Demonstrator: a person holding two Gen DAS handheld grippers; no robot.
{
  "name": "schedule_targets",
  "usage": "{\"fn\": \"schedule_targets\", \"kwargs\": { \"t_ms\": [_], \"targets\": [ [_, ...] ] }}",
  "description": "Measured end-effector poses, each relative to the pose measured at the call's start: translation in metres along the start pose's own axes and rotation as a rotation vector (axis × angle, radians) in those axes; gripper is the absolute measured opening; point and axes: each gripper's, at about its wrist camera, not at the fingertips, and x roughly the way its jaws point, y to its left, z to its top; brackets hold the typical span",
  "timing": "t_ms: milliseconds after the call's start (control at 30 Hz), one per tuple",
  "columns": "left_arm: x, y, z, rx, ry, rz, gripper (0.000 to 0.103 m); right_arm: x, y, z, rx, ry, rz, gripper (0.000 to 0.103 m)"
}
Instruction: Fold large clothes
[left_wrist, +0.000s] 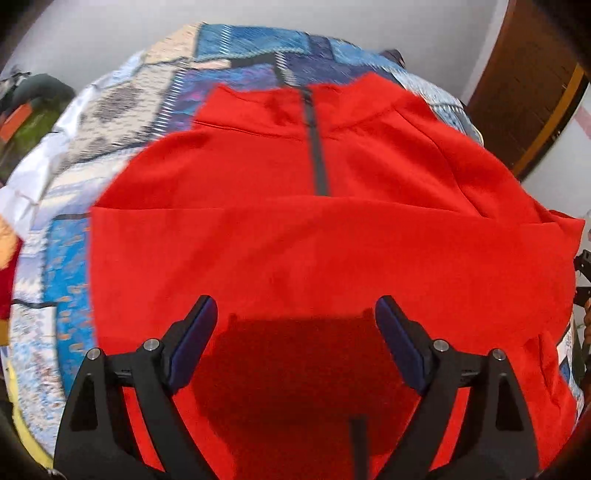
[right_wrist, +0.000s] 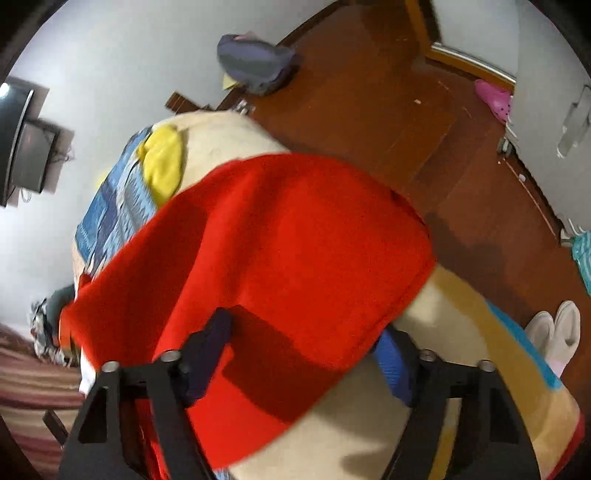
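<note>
Folding mid-way | red zip-neck top (left_wrist: 314, 229) lies on bed quilt (left_wrist: 122, 122), bottom part already folded up over chest, further folds left | left gripper (left_wrist: 295, 314) released, above cloth | right gripper (right_wrist: 303, 332) spread over the top's edge, not pinching.

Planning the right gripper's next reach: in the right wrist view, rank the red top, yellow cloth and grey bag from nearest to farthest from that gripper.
1. Red top: right at the right gripper, its edge between the fingers.
2. Yellow cloth: upper left, on the bed.
3. Grey bag: top, on the floor past the bed.
</note>
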Motion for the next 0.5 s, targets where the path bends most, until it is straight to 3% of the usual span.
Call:
{"fn": "schedule_targets", "kwargs": {
  "t_ms": [100, 167, 200, 333, 500],
  "targets": [
    [0.017, -0.018, 0.002, -0.002, 0.031, -0.026, 0.088, 0.002, 0.003, 0.006, -0.02, -0.023, 0.006, 0.04],
    [0.027, -0.029, 0.0, 0.007, 0.054, -0.026, 0.088, 0.0, 0.009, 0.01, -0.035, -0.048, 0.004, 0.013],
    [0.027, -0.033, -0.002, 0.006, 0.039, -0.017, 0.089, -0.005, 0.013, 0.012, -0.051, -0.066, 0.002, 0.009],
    [0.027, -0.032, -0.004, -0.018, 0.048, -0.017, 0.091, -0.044, 0.036, 0.012, -0.139, -0.176, 0.032, 0.006],
    [0.021, -0.025, -0.009, -0.037, 0.082, -0.033, 0.09, -0.123, 0.08, 0.001, -0.274, -0.301, 0.145, 0.005]
  ]
}}
